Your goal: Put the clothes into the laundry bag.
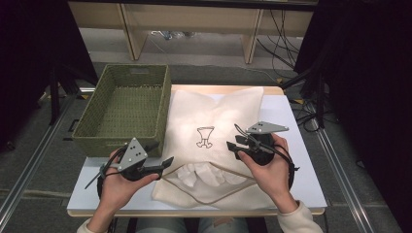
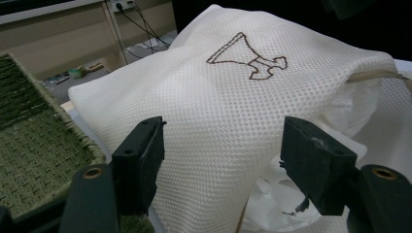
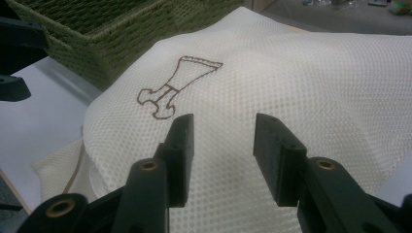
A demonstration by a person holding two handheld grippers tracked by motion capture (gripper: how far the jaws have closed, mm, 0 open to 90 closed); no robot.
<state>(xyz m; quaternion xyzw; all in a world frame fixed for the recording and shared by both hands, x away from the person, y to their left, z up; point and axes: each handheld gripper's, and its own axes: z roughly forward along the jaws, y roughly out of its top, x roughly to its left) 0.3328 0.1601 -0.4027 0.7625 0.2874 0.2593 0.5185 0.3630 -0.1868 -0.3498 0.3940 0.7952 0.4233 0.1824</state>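
Note:
A white mesh bag (image 1: 218,111) with a brown stitched emblem (image 1: 205,137) lies on the white table (image 1: 303,145). Its mouth faces the person, and white cloth (image 1: 206,174) bulges out of it. My left gripper (image 1: 163,152) is at the bag's near left edge, beside the basket, pointing right. Its jaws stand open, and in the left gripper view (image 2: 223,141) the mesh bag (image 2: 218,97) and the white cloth (image 2: 350,109) lie beyond them. My right gripper (image 1: 233,138) hovers over the bag's right half, pointing left. In the right gripper view (image 3: 223,141) its jaws are open above the mesh (image 3: 301,73).
A green woven basket (image 1: 116,144) stands at the table's far left, touching the bag's left side; its inside is bare. It shows too in the left gripper view (image 2: 29,145) and the right gripper view (image 3: 97,39). Beyond the table are wooden furniture legs and cables on the floor.

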